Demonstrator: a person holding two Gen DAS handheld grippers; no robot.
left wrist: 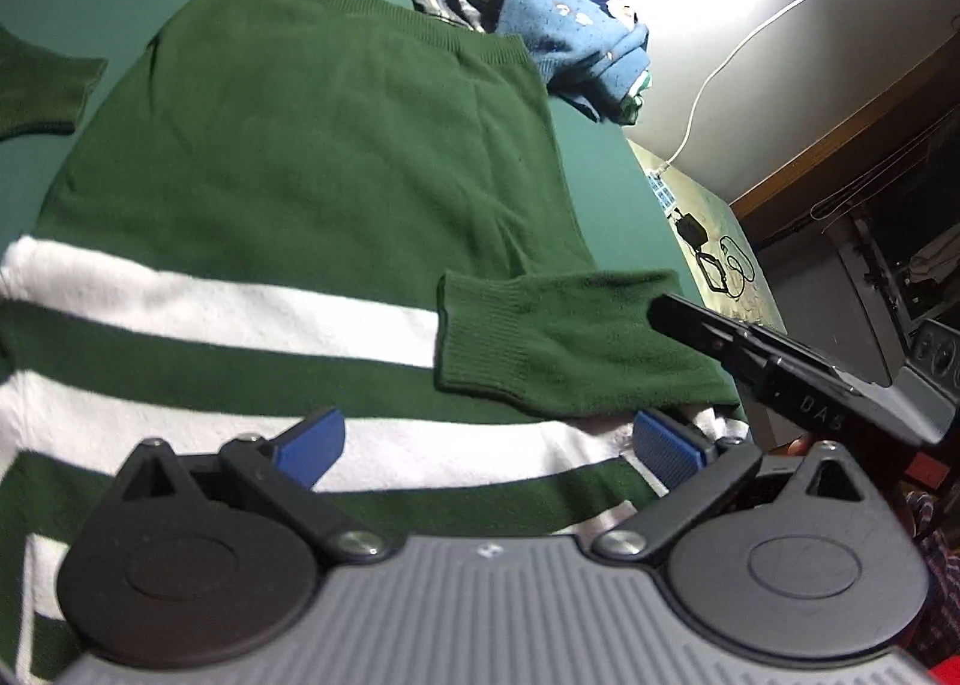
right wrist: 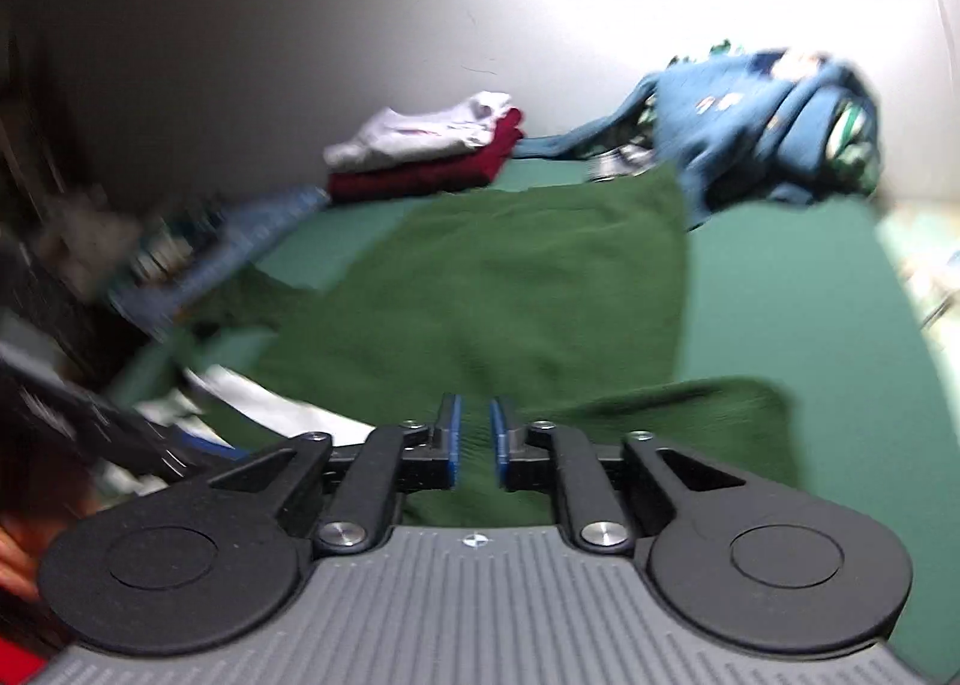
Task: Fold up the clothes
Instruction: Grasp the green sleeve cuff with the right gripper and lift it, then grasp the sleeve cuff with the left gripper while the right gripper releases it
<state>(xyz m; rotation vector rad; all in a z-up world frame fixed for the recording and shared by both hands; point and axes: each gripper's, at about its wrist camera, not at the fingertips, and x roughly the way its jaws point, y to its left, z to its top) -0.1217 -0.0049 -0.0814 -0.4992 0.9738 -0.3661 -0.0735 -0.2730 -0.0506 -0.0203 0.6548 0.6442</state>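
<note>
Green sweater (left wrist: pixel 312 144) with white stripes lies spread flat on the teal-green surface (left wrist: pixel 612 193), filling the middle of the left wrist view; its ribbed hem runs across the upper centre and the white bands cross the lower left. One sleeve (left wrist: pixel 558 343) is folded in over the body, its ribbed cuff at centre right. A second cuff (left wrist: pixel 42 84) lies apart at the left edge. The left gripper (left wrist: pixel 489 445) sits at the bottom of the frame with its blue pads (left wrist: pixel 666 442) spread wide above the striped part, nothing pressed between them. The right gripper (left wrist: pixel 798 373) enters from the right edge, its black tip just over the folded sleeve. In the blurred right wrist view its tongs (right wrist: pixel 474 439) stand a narrow gap apart, with green knit showing behind the gap; the pads do not pinch it. Toward the upper right of both views lies a heap of blue clothes (left wrist: pixel 570 24). A folded pile, white on dark red (right wrist: pixel 432 150), sits at upper centre-left of the right view. A white cable (left wrist: pixel 750 36) hangs down the wall at upper right
</note>
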